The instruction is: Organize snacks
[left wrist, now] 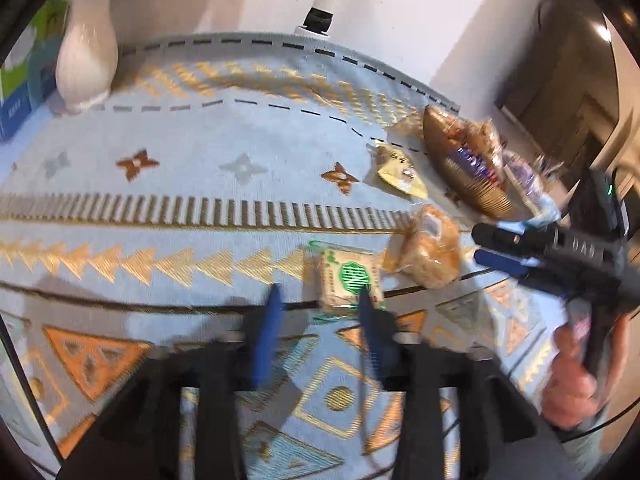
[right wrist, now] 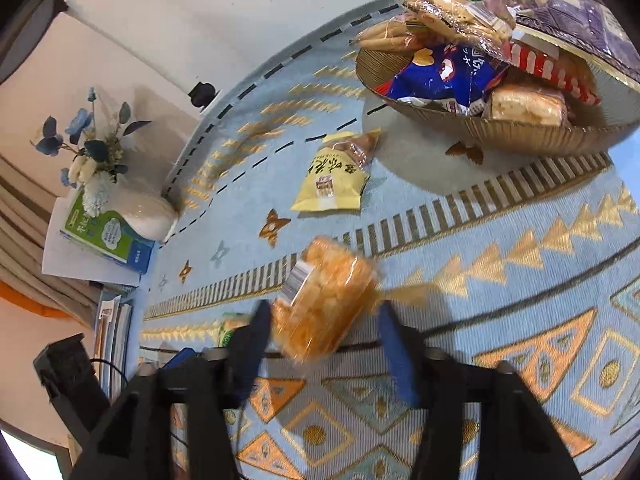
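Three snacks lie loose on the blue patterned tablecloth (left wrist: 160,184): a yellow packet (right wrist: 332,176), an orange puffed-snack bag (right wrist: 324,300) and a square packet with a green emblem (left wrist: 348,278). A gold ribbed bowl (right wrist: 520,136) at the far right holds several packets. My left gripper (left wrist: 318,296) is open; the green-emblem packet lies just ahead, by its right fingertip. My right gripper (right wrist: 322,316) is open with the orange bag (left wrist: 428,252) between its fingertips, resting on the cloth. The right gripper also shows in the left wrist view (left wrist: 486,246).
A white vase (left wrist: 86,60) with blue flowers (right wrist: 88,148) stands at the far left of the table beside a green and blue book (right wrist: 112,236). A white wall runs behind the table. The bowl (left wrist: 464,168) sits near the table's right edge.
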Tool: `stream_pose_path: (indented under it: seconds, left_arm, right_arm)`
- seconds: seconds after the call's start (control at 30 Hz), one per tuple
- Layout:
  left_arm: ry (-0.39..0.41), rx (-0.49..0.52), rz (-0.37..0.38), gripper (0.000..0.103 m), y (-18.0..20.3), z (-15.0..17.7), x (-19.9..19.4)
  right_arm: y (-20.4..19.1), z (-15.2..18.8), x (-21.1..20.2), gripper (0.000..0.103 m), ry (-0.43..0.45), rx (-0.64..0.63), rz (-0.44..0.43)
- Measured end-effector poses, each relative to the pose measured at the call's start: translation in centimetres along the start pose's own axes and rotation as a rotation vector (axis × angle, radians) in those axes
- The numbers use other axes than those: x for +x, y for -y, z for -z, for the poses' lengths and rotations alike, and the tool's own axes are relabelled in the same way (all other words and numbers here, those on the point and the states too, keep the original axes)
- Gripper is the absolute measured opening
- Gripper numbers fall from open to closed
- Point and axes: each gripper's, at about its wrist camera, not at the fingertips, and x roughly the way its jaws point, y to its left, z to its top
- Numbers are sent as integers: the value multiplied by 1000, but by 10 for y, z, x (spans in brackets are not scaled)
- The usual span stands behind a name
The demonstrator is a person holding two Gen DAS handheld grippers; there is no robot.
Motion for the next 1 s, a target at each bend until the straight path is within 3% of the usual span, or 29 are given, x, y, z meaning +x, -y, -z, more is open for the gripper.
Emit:
stream_pose_path:
  seconds: [0.07,0.17,0.23,0.27,0.3,0.37,0.5,0.73,0.83,1.0]
  left_arm:
    - [-4,6,44,76,6,0,1]
    - [-9,79,-11,79,25,-2,12]
    - [-30,115,-80,77,33,-3,23]
    - [-52,133,-107,71,38,-3,32]
    - [-73,146,-116,57,41,-3,38]
    - [-99,158,-133,46,42,-3,46]
    - [-67,133,-182,44,32,-7,42]
    - [-13,29,-219,44,-29,-22,24]
    - [31,19,-207,44,-42,-24,17]
    - [37,-17,-193,44,-50,-21,17]
  right_arm:
    - [-4,5,-1,59,7,-25,18]
    - [-7,11,2,59,-3,-31,34]
    - [-13,14,7,59,-3,-53,88]
    - [-18,16,8,59,3,-78,124]
    - [-22,17,8,59,9,-101,149]
    - [-31,21,8,59,27,-147,187]
    - [-44,25,9,59,50,-195,242]
    - [-60,30,22,59,37,-238,317]
    - [-61,32,29,59,25,-216,320]
    - [-52,39,48,59,-11,-129,320]
